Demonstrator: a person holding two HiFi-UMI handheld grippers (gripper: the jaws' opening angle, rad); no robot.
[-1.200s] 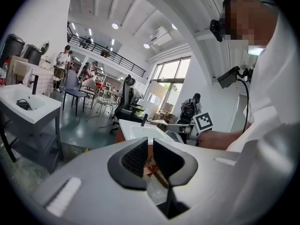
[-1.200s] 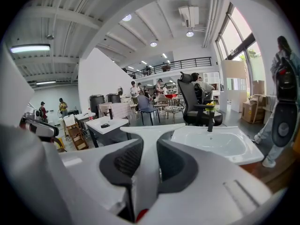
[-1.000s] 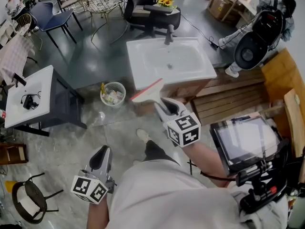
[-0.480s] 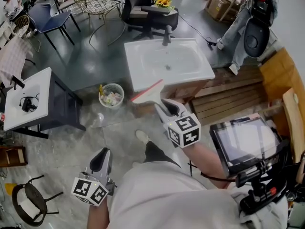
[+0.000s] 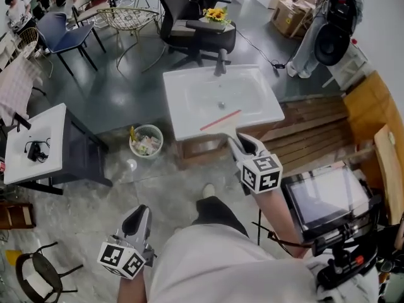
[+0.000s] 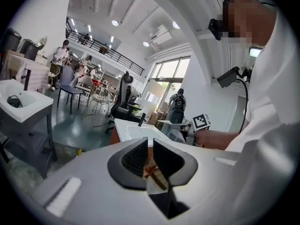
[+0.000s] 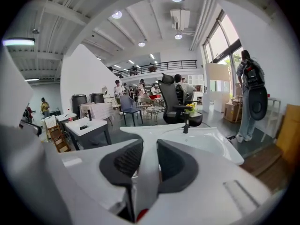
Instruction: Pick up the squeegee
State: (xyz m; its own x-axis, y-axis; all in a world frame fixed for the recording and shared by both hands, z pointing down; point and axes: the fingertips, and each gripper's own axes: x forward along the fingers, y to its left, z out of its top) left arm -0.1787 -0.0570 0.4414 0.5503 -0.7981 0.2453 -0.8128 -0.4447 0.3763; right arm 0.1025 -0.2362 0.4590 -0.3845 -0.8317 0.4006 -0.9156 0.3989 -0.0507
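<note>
Swung forward over the sink (image 5: pixel 180 87), the right gripper (image 5: pixel 238 137) pinches the squeegee (image 5: pixel 221 120), probably light and stiff, by its handle, blade ahead; the left gripper (image 5: pixel 140 212) hangs empty, barely parted.

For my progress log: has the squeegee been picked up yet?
Done: the squeegee is up, its white handle clamped in the right gripper, with the red-edged blade seen over the sink. In hand: just holding it. Left: nothing visible; the left gripper is empty.
</note>
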